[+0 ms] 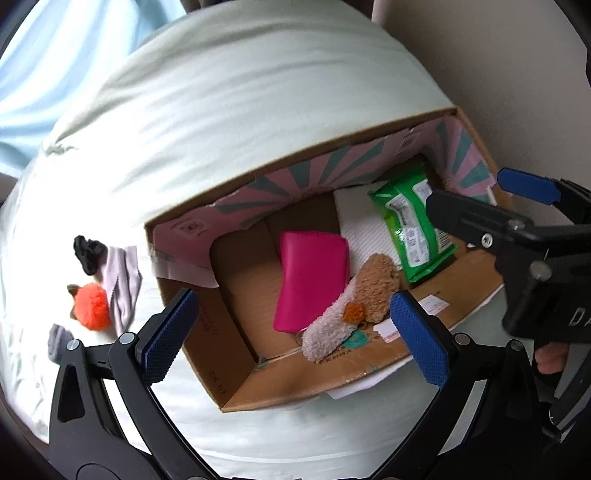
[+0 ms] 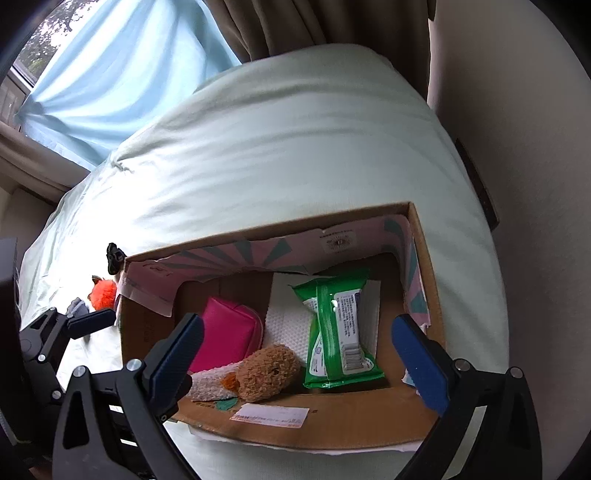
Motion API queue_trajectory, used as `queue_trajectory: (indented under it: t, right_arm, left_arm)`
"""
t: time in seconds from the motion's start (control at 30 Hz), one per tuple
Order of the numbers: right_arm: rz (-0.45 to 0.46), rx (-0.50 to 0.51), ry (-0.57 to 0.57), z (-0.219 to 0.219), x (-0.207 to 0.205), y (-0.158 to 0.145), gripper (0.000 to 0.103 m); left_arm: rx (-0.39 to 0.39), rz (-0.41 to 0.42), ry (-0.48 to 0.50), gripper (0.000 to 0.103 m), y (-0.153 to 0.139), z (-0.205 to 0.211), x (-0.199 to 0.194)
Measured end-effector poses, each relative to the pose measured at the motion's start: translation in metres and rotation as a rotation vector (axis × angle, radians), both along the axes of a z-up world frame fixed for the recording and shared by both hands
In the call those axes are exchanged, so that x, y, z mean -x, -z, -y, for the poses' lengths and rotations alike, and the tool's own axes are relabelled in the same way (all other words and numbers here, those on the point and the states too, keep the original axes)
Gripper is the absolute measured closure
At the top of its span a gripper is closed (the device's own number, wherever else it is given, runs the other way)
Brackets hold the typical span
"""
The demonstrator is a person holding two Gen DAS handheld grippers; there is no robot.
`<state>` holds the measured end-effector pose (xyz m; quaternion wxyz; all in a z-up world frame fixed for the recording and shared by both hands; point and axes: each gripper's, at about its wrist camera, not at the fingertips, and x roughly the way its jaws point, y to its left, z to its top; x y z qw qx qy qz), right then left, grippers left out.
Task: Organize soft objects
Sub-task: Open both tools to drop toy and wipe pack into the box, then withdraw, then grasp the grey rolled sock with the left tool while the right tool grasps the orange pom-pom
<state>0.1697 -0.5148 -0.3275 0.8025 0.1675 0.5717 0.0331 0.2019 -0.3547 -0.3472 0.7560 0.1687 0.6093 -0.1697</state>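
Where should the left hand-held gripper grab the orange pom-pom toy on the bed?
Grip the orange pom-pom toy across its round fluffy body, coming from above. It lies free on the bed, its right edge against the lilac cloth, outside the cardboard box. Left hand-held gripper is open.

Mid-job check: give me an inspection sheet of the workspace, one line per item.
Surface: pale green bedsheet, wrinkled.
Job's things, boxed: cardboard box holds a pink pouch, a fluffy brown and cream plush, a green wipes pack and a white textured sheet.
Job's things, loose: on the sheet left of the box lie an orange pompom toy, a lilac cloth, a black fabric piece and a grey fabric piece.
Clutter: nothing seen.
Grippers: left hand-held gripper open, empty; right hand-held gripper open, empty, over the box.
Cables: nothing seen.
Surroundings: blue curtain, brown curtain, beige wall.
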Motion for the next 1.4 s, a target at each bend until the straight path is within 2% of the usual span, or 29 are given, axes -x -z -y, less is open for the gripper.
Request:
queue_trajectory:
  t: [0.37, 0.6, 0.83, 1.03, 1.2, 1.4]
  right_arm:
    - [0.051, 0.043, 0.016, -0.011, 0.023, -0.055, 0.002]
    - [0.113, 0.084, 0.007, -0.038, 0.053, -0.112, 0.002]
    - [0.186, 0.115, 0.000, -0.089, 0.086, -0.172, 0.002]
    - [0.239, 0.119, -0.016, -0.151, 0.105, -0.206, 0.002]
    - [0.277, 0.122, -0.050, -0.212, 0.108, -0.222, 0.002]
    - [0.302, 0.130, -0.082, -0.280, 0.105, -0.225, 0.002]
  left_arm:
    - [0.075, 0.066, -0.048, 0.000, -0.062, -0.028, 0.019]
    - [0.138, 0.143, -0.085, 0.000, -0.115, -0.075, 0.049]
    - [0.191, 0.234, -0.122, 0.000, -0.173, -0.152, 0.087]
    - [0.195, 0.308, -0.169, 0.000, -0.209, -0.234, 0.107]
    - [0.200, 0.344, -0.236, 0.000, -0.223, -0.307, 0.111]
    - [0.177, 0.397, -0.266, 0.000, -0.224, -0.376, 0.111]
